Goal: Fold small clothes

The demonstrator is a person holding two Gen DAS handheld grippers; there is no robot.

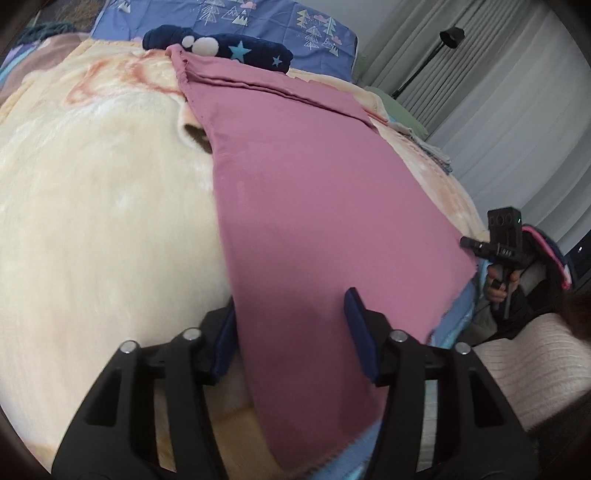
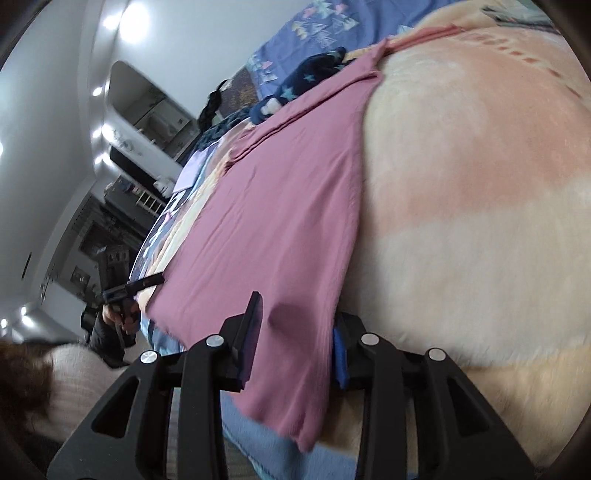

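Mauve pink cloth [image 1: 314,206], smooth, spread flat on cream blanket [image 1: 103,206]

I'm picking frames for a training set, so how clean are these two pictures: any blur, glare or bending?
Left wrist view: strong fisheye bulge, dark corners, the pink garment sharp, the cream blanket soft at the left edge. Right wrist view: same bulge, tilted, ceiling lights blown out, blanket smeared at right, left claw small and blurry.
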